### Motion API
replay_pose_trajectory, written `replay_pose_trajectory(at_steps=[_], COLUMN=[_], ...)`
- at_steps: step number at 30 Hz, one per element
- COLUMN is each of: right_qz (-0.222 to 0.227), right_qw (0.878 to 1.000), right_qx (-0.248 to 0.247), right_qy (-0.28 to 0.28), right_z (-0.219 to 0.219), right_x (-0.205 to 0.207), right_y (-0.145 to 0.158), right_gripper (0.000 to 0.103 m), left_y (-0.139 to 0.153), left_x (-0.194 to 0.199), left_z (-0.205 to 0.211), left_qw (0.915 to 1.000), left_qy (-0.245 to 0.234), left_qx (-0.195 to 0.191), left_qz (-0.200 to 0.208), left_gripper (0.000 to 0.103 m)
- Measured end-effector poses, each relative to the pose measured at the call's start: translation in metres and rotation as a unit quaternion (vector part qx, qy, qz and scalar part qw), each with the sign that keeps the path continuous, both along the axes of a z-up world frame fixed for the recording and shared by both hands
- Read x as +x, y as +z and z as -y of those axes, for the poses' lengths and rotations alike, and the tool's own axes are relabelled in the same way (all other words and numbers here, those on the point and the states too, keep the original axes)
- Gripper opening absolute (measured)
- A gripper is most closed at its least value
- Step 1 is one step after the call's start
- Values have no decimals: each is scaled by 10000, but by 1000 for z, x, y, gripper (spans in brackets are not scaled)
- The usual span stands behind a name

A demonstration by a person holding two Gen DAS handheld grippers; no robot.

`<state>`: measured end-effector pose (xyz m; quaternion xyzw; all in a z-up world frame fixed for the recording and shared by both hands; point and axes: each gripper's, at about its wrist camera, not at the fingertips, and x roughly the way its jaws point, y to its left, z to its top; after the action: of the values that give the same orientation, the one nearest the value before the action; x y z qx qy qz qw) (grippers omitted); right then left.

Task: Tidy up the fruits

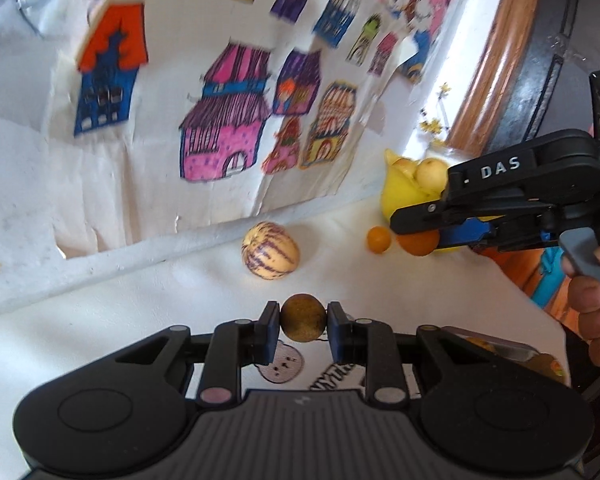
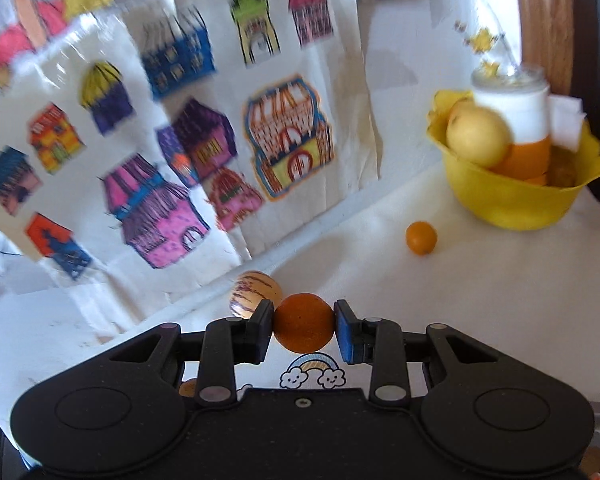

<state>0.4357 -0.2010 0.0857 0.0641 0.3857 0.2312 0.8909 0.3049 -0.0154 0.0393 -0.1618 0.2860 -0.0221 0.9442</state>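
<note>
My left gripper (image 1: 303,317) is shut on a small brown round fruit (image 1: 303,322), held above the white table. My right gripper (image 2: 304,322) is shut on an orange fruit (image 2: 304,323); in the left wrist view that gripper (image 1: 418,236) and its orange fruit (image 1: 419,243) hang at the right, in front of the yellow bowl (image 1: 398,194). The yellow bowl (image 2: 512,204) holds pale yellow fruits (image 2: 478,134) and an orange one. A striped cream-and-purple melon (image 1: 271,256) (image 2: 246,290) and a small orange fruit (image 1: 379,239) (image 2: 421,237) lie on the table.
Paper sheets with coloured house drawings (image 1: 224,140) lean against the wall behind the table. A white jar (image 2: 512,104) stands behind the bowl, near a wooden frame (image 2: 540,20). A person's fingers (image 1: 596,308) grip the right gripper's handle. Stickers mark the tablecloth (image 2: 314,372).
</note>
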Motion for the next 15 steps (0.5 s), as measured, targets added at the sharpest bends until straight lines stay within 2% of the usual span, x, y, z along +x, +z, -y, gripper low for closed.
replay_pose_trajectory(at_steps=[8,15], right_qz=[398,518], right_qw=[9992,9984], right_qx=[47,160], right_qy=[-70,-145], right_z=[31,74], right_x=[-60,-129], right_y=[37,38], right_gripper=[35,35], left_y=[29,37], left_x=[-38,-77], left_z=[21,53], left_qw=[9993,9973], left_qy=[-228,-602], left_qx=[-28,-53], left_qz=[296,407], left_gripper=[27,27])
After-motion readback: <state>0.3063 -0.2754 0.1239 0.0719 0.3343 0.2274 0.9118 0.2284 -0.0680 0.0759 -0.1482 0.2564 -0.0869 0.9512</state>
